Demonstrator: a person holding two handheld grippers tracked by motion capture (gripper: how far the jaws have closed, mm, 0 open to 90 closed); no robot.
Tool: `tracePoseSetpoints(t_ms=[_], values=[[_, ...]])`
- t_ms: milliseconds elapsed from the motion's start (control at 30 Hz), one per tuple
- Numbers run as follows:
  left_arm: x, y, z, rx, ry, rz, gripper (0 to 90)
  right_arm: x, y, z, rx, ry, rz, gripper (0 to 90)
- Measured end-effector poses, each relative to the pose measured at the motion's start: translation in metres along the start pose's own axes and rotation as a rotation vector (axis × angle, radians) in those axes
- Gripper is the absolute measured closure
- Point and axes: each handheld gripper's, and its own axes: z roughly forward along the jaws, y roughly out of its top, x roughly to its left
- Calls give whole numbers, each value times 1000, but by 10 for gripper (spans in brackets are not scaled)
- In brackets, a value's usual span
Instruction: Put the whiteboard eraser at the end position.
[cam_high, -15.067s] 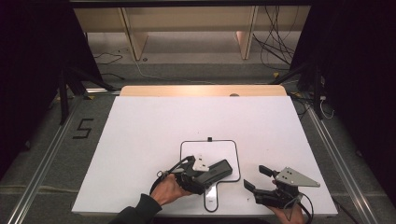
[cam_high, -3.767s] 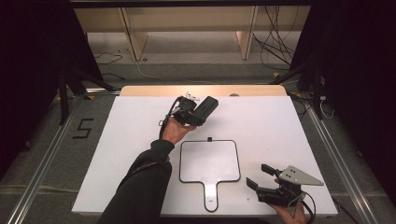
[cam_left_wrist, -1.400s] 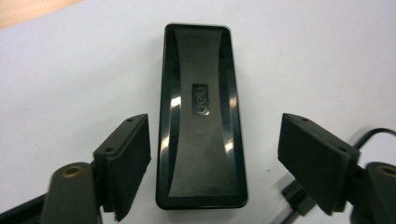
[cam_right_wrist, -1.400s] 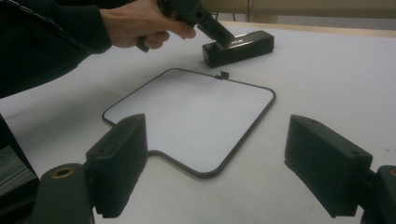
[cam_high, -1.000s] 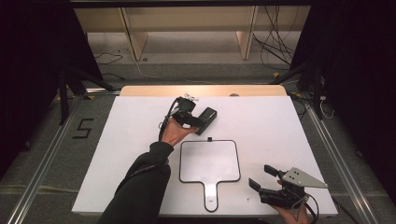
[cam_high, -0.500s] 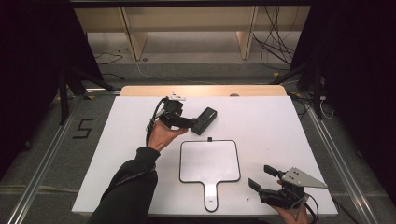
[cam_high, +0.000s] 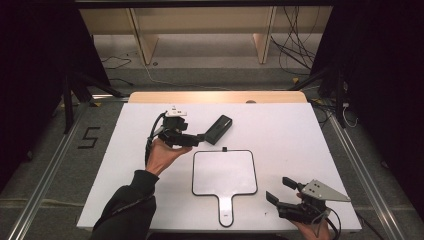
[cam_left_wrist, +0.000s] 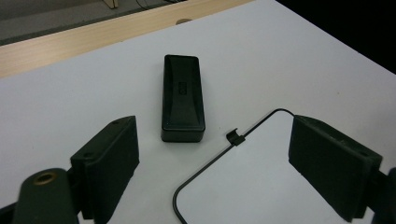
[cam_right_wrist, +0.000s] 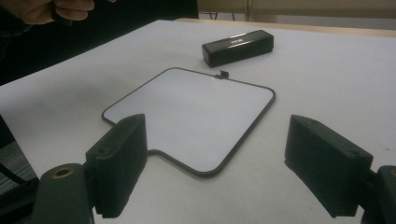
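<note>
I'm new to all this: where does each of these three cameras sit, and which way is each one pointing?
High view: above the near edge, facing forward and down on the white table; a forearm, both hands and both grippers enter from below.
Left gripper view: rides the left gripper, looking between its open jaws at the black case.
Right gripper view: rides the right gripper, facing the paddle-shaped whiteboard.
All three share case and whiteboard.
</note>
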Motion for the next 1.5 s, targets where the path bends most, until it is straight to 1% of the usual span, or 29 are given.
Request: tracePoseSetpoints(t_ms=[133,167,233,300,367,467,567,667,700,733,767,833,933,1200,1300,1400,1433,1500], values=[[-3,-7,-7,-15,-13,-5,155,0,0,0,3,0,-2,220],[-4,-9,-9,-18,-14,3,155,0,0,0,3,0,-1,220],[-5,-13,-12,-33,-16,3,155,0,0,0,2,0,-1,220],[-7,-18,-15,-45,-35,-7,155,0,0,1,2,2,-1,220],[-8,-22,-18,-47,-35,-1,155,0,0,1,4,2,1,220],[-12,-29,-23,-73,-40,0,155,1,0,1,3,3,-1,220],[-16,-38,-27,-78,-43,13,155,0,-1,2,4,4,3,219],[-19,-49,-32,-89,-47,12,153,1,-1,2,4,6,3,219],[-20,-53,-34,-99,-51,6,154,1,-1,2,3,6,4,219],[-20,-58,-36,-107,-54,9,153,0,-1,2,5,7,7,219],[-21,-62,-37,-116,-47,12,154,0,-1,1,6,9,9,219],[-23,-67,-38,-97,-42,27,155,0,-1,2,6,12,14,219],[-25,-75,-42,-97,-46,26,155,1,-1,1,4,13,11,219],[-31,-93,-56,-119,-43,35,154,1,-1,2,4,16,11,219],[-33,-98,-59,-106,-29,61,154,2,-1,2,6,17,8,219],[-34,-102,-62,-113,-42,59,154,2,-1,2,8,20,7,219],[-35,-104,-64,-123,-41,67,154,2,-1,2,10,20,6,219],[-35,-108,-67,-135,-44,63,154,3,-1,2,10,20,6,219]])
